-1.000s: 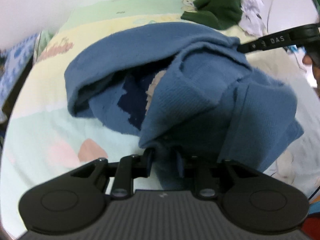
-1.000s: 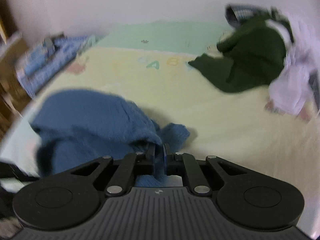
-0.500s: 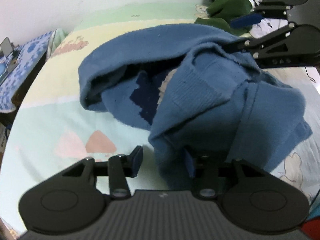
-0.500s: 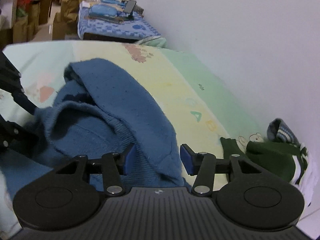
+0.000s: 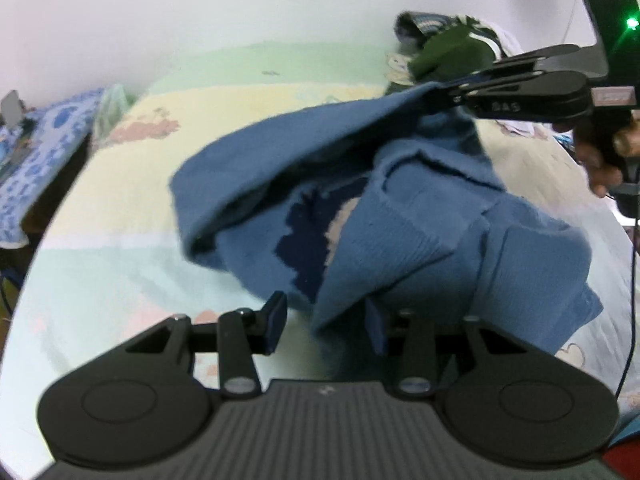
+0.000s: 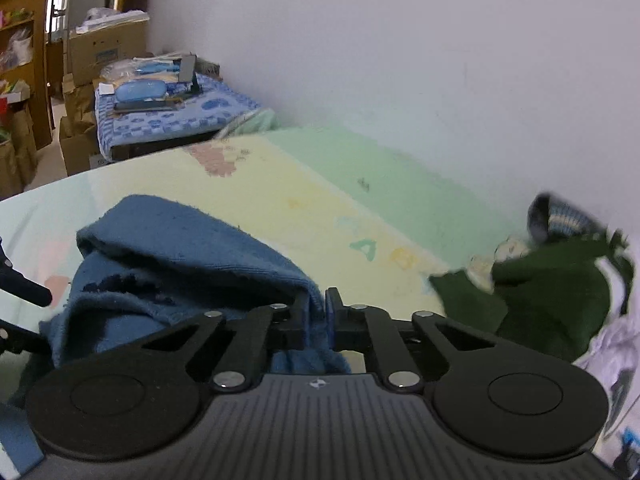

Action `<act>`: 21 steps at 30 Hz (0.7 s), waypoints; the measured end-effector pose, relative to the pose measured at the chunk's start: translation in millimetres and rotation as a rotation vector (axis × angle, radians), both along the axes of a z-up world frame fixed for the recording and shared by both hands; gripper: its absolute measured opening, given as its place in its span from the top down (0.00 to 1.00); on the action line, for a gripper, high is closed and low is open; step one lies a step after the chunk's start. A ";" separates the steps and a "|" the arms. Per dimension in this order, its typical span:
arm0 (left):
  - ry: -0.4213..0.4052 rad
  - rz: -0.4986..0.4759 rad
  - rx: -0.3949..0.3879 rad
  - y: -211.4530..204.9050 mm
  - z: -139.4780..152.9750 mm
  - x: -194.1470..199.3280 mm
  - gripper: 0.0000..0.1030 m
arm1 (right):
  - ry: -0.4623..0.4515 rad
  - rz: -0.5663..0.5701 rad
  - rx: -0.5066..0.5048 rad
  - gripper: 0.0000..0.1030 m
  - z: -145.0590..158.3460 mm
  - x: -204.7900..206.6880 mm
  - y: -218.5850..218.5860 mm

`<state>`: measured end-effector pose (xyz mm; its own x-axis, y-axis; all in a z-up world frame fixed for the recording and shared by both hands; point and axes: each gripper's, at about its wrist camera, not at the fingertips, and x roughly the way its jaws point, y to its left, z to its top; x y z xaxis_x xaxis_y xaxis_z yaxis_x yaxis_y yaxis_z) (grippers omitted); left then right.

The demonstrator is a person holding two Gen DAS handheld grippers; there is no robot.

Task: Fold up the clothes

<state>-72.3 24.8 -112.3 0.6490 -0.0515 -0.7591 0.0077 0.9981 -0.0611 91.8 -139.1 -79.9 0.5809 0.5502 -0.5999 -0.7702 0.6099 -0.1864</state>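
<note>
Left wrist view, nearest first: left gripper (image 5: 326,326) with jaws apart after closing a little, a hem of the one blue sweater (image 5: 400,216) hanging between the pads, right pad against the cloth, left pad clear of it. Beyond that, one blue sweater heaped on the pastel bedsheet (image 5: 120,208), dark navy and beige patch showing inside the fold. Farther right, right gripper (image 5: 434,94) held by one hand (image 5: 600,160), jaws just snapped together and pinching a raised edge of the sweater. Right wrist view, same order: right gripper (image 6: 318,314) pressed tight on a blue fold. Past it, pastel sheet with letters. At far right, one dark green garment (image 6: 552,292) touching one pale lilac garment (image 6: 612,344), one striped piece (image 6: 556,220) behind them. Farthest left, one low table under a blue patterned cloth (image 6: 168,116), then cardboard boxes (image 6: 104,52), exact count unclear.
</note>
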 end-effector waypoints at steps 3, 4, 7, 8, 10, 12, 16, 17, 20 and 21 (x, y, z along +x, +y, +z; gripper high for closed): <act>0.013 -0.033 0.044 -15.0 -7.7 7.6 0.59 | -0.021 -0.005 -0.020 0.92 -9.1 -2.8 8.0; 0.017 -0.040 0.059 -19.7 -11.1 11.0 0.62 | -0.019 0.000 -0.033 0.87 -10.9 -3.3 10.3; 0.036 -0.007 0.022 -19.2 -20.3 17.9 0.67 | -0.014 -0.012 -0.043 0.63 -16.7 0.6 12.1; 0.035 0.008 0.022 -20.3 -19.8 17.2 0.70 | -0.015 -0.021 -0.043 0.64 -18.6 2.8 9.7; 0.032 0.037 0.024 -22.6 -18.8 15.8 0.86 | 0.025 -0.046 -0.023 0.88 -20.8 9.8 4.9; 0.015 0.075 0.030 -22.4 -12.7 11.9 0.96 | 0.094 -0.085 0.054 0.87 -16.7 16.7 -4.0; -0.055 0.155 0.013 -16.1 6.9 3.2 0.96 | 0.217 -0.177 0.251 0.88 4.5 24.4 -29.6; -0.079 0.168 0.017 -14.1 14.7 1.6 0.96 | 0.251 -0.195 0.305 0.88 11.0 24.7 -36.2; -0.154 0.201 -0.003 -2.1 42.1 -2.5 0.96 | 0.315 -0.221 0.446 0.88 31.5 19.3 -51.0; -0.180 0.211 -0.019 4.1 52.2 -4.4 0.96 | 0.327 -0.229 0.488 0.88 39.0 16.7 -55.6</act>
